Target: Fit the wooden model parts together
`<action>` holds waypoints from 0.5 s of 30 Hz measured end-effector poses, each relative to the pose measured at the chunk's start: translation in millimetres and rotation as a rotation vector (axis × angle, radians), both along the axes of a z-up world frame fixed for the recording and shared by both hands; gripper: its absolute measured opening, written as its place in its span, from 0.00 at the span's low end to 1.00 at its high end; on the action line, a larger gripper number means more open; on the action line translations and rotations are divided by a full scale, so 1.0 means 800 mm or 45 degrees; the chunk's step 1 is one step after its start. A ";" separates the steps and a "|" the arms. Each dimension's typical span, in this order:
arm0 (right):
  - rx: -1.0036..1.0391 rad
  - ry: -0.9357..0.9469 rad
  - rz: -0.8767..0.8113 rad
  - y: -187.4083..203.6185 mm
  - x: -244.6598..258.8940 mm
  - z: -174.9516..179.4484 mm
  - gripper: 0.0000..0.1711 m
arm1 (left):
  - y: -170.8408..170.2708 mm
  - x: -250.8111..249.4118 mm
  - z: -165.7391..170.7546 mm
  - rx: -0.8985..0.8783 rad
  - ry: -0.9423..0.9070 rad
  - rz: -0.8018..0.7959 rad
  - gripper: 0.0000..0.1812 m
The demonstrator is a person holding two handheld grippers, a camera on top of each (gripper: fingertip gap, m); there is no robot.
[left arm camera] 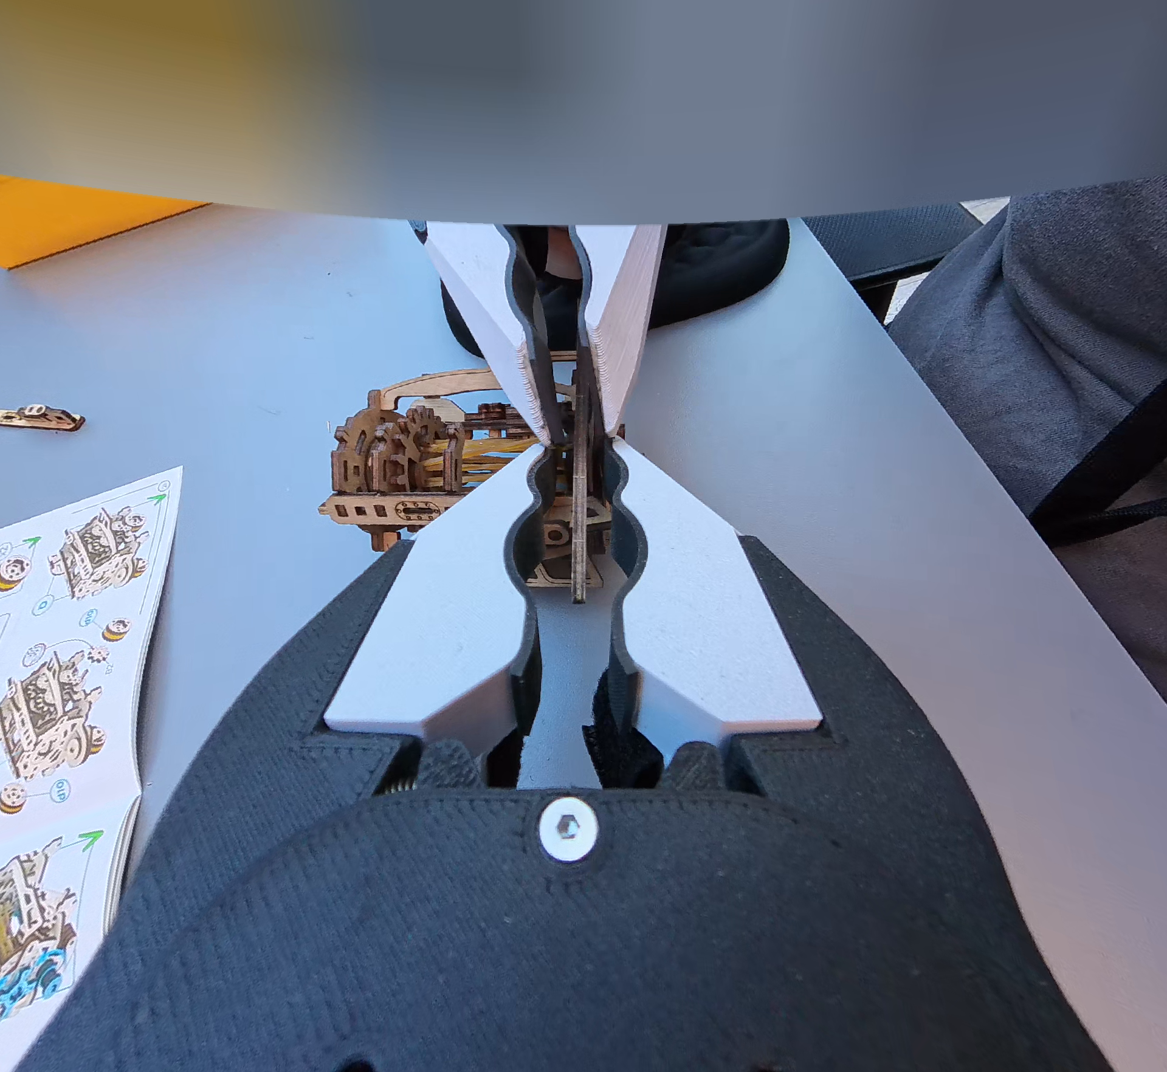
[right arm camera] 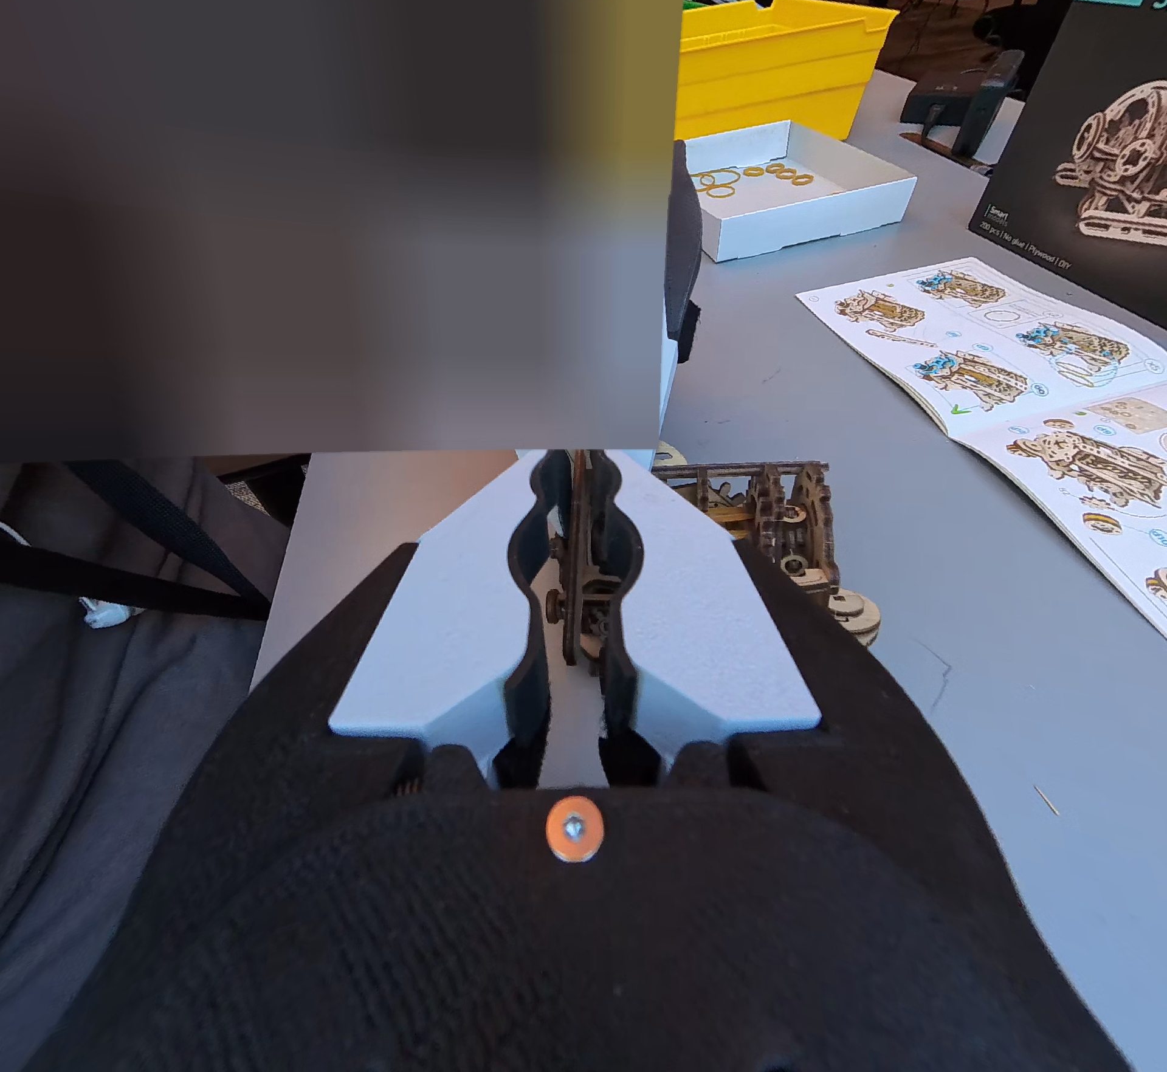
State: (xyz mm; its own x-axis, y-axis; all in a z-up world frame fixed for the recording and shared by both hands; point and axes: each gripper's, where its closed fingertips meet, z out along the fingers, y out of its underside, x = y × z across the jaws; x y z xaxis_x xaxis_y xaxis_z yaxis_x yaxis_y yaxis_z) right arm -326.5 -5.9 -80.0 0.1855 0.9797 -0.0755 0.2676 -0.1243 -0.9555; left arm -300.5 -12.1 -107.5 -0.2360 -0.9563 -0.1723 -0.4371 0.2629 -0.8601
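A brown wooden gear model (left arm camera: 404, 461) stands on the grey table (left arm camera: 221, 315). It also shows in the right wrist view (right arm camera: 777, 524). A thin wooden side panel (left arm camera: 578, 530) on its near end stands edge-on between my left gripper's (left arm camera: 578, 447) black pads. My left gripper is shut on this panel. My right gripper (left arm camera: 571, 432) comes in from the opposite side, tip to tip with the left. In the right wrist view my right gripper (right arm camera: 574, 461) is shut on the same panel (right arm camera: 576, 574), which carries small round pins.
An open instruction booklet (left arm camera: 76, 631) lies left of the model, also in the right wrist view (right arm camera: 1010, 360). A small loose wooden piece (left arm camera: 41, 416) lies far left. A white tray (right arm camera: 821, 221) of rubber bands, a yellow bin (right arm camera: 777, 69) and the kit box (right arm camera: 1105, 126) stand behind. The table edge (left arm camera: 947, 442) borders a person's lap. Only a small space, under 4 cm, lies between the two pairs of fingers.
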 end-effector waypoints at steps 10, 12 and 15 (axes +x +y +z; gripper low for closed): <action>0.111 -0.016 -0.074 0.000 0.043 0.014 0.11 | 0.000 0.000 0.000 -0.004 0.001 -0.002 0.07; 0.111 -0.048 -0.106 0.001 0.060 0.007 0.11 | 0.000 0.000 0.000 -0.006 0.001 -0.003 0.07; 0.112 -0.064 -0.091 -0.008 0.071 -0.003 0.12 | 0.000 0.000 0.000 -0.004 0.002 -0.003 0.07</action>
State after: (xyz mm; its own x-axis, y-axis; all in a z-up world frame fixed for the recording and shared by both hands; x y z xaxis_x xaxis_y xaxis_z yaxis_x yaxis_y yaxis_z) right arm -269.6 -12.0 -82.2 0.2564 0.9663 0.0208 0.3086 -0.0614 -0.9492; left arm -300.7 -12.0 -107.5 -0.2386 -0.9563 -0.1690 -0.4376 0.2612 -0.8604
